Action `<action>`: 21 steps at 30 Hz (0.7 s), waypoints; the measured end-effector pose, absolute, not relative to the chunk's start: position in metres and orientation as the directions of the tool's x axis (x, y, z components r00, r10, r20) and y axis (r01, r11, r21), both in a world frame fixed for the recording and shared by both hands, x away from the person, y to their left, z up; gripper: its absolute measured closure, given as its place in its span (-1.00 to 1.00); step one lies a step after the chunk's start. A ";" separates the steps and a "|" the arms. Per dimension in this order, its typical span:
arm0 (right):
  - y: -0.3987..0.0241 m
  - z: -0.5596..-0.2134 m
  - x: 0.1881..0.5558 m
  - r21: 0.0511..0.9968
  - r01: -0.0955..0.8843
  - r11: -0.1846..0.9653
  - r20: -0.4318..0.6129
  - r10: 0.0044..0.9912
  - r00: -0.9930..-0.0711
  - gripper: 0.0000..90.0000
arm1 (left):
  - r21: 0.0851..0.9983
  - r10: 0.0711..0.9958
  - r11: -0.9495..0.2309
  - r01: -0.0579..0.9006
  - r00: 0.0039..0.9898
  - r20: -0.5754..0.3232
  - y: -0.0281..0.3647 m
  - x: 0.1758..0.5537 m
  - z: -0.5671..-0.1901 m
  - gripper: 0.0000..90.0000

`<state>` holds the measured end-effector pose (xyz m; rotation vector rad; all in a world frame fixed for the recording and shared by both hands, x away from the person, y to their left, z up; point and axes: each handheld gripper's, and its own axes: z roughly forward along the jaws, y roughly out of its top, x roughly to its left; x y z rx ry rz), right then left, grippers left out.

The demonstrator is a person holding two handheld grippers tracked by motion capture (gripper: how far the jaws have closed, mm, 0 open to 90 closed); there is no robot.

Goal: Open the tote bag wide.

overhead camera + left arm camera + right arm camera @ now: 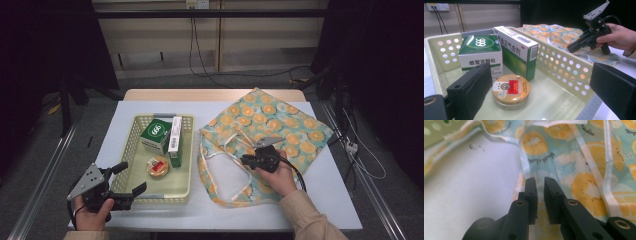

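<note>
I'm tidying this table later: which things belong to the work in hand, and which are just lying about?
In the job:
right gripper, jaws nearly closed at the fruit-print bag
left gripper, open at the basket

Lying about:
green box
tall box
round tin

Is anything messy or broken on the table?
Nothing looks broken or spilled. The fruit-print bag lies flat but rumpled, one edge flopped over toward the basket. In the basket, two boxes and a round tin sit neatly.
</note>
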<state>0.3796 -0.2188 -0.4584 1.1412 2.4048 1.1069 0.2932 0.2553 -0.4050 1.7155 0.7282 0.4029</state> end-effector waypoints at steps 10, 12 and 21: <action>-0.216 -0.462 0.380 0.737 0.510 0.443 0.025 0.736 -0.677 1.00 | 0.955 0.656 -0.133 0.266 0.746 -0.116 0.254 0.294 -0.406 -0.91; -0.216 -0.462 0.381 0.738 0.519 0.432 0.040 0.739 -0.672 1.00 | 0.955 0.655 -0.133 0.265 0.746 -0.116 0.254 0.294 -0.406 -0.91; -0.211 -0.456 0.375 0.740 0.532 0.411 0.119 0.699 -0.705 1.00 | 0.954 0.651 -0.134 0.267 0.750 -0.119 0.253 0.294 -0.407 -0.91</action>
